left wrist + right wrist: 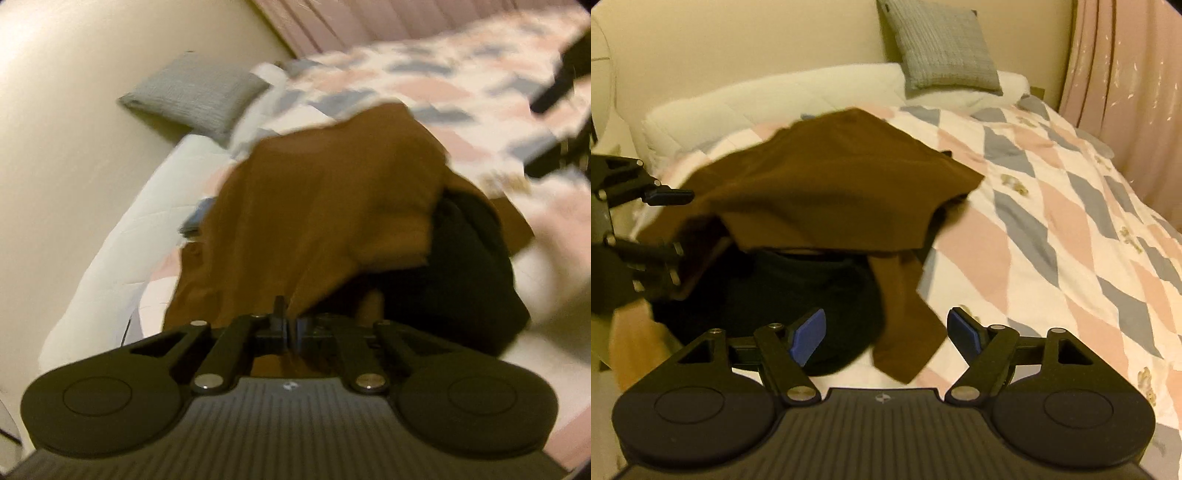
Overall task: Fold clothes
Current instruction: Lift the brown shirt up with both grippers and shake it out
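A brown garment hangs spread out above the bed, fanning away from my left gripper. That gripper's jaws are pressed together, shut on the brown cloth's near edge. Under it lies a black garment. In the right wrist view the brown garment drapes over the black garment, with one brown flap trailing towards me. My right gripper stands open just above that flap, its blue pads touching nothing. A finger of the left gripper shows at the left edge, beside the cloth.
The clothes rest on a bed with a pink, grey and white patchwork quilt. A grey cushion and a white pillow lean on the cream wall behind. A pink curtain hangs at the right. A dark blurred shape crosses the left view's top right.
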Motion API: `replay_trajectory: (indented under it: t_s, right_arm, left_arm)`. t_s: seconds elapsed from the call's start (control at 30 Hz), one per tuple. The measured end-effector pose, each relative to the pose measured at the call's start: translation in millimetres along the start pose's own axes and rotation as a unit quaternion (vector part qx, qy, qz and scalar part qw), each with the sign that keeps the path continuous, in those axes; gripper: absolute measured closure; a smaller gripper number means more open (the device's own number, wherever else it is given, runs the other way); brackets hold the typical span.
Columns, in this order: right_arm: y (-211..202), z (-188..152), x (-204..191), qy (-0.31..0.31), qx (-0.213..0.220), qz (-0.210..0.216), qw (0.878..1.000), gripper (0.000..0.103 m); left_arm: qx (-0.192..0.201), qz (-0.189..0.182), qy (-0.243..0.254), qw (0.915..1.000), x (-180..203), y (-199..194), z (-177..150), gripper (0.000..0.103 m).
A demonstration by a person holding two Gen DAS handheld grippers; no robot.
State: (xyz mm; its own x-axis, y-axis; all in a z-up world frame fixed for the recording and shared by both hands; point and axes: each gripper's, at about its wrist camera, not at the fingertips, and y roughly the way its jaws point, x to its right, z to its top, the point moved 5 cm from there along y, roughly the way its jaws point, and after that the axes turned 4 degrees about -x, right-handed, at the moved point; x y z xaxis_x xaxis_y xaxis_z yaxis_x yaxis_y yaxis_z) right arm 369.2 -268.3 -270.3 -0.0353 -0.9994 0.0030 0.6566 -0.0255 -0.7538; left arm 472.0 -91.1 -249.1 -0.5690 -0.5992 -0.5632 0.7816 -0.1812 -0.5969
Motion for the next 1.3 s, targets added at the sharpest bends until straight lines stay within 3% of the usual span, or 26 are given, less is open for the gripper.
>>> replay_trajectory:
  t_s: [0.13, 0.23, 0.3, 0.37, 0.6, 0.7, 0.73, 0.8, 0.83, 0.97, 1.13, 1.3]
  right_arm:
    - [22.8, 11.3, 3.6, -0.059, 0.034, -0.031, 0.997, 0.032]
    - [45.8, 21.3, 0.6, -0.157, 0.065, -0.079, 0.982, 0.042]
    - [65.6, 26.4, -1.8, -0.233, 0.082, -0.119, 0.962, 0.047]
    - [83.2, 28.4, -5.1, -0.308, 0.104, -0.156, 0.933, 0.047]
    - [132.2, 28.0, -18.0, -0.478, 0.152, -0.193, 0.843, 0.047]
    - [138.8, 32.8, -21.3, -0.501, 0.176, -0.205, 0.822, 0.048]
    - [140.0, 35.6, -21.3, -0.503, 0.176, -0.206, 0.821, 0.052]
    - [142.2, 41.3, -20.3, -0.501, 0.167, -0.203, 0.824, 0.073]
    - [142.2, 44.4, -19.6, -0.498, 0.159, -0.200, 0.829, 0.101]
    - [120.2, 55.2, -19.5, -0.458, 0.163, -0.191, 0.853, 0.102]
    - [50.4, 70.6, -19.9, -0.375, 0.199, -0.209, 0.881, 0.103]
    - [-41.3, 74.3, -26.9, -0.326, 0.236, -0.245, 0.882, 0.103]
  left_arm:
    - [-0.010, 0.003, -0.056, 0.9984, -40.4, -1.0, -5.0, 0.098]
    - [-0.017, 0.010, -0.075, 0.9970, -58.6, 2.6, -8.2, 0.098]
    - [-0.020, 0.009, -0.085, 0.9962, -65.8, 5.5, -9.3, 0.098]
    - [-0.024, 0.010, -0.085, 0.9960, -67.7, 9.3, -9.9, 0.097]
    - [-0.058, -0.005, -0.077, 0.9953, -55.9, 27.2, -22.5, 0.091]
    - [-0.083, -0.030, -0.080, 0.9929, -44.0, 35.4, -31.2, 0.090]
    - [-0.088, -0.035, -0.083, 0.9920, -39.8, 37.0, -33.4, 0.090]
    - [-0.095, -0.042, -0.095, 0.9900, -34.2, 39.2, -36.5, 0.095]
    - [-0.096, -0.047, -0.109, 0.9882, -35.5, 38.5, -37.0, 0.101]
    - [-0.071, -0.027, -0.172, 0.9823, -61.2, 16.2, -26.9, 0.101]
    - [0.007, 0.041, -0.166, 0.9853, -97.0, -52.5, 2.3, 0.101]
    - [0.103, 0.097, -0.144, 0.9793, -119.0, -146.3, 39.0, 0.101]
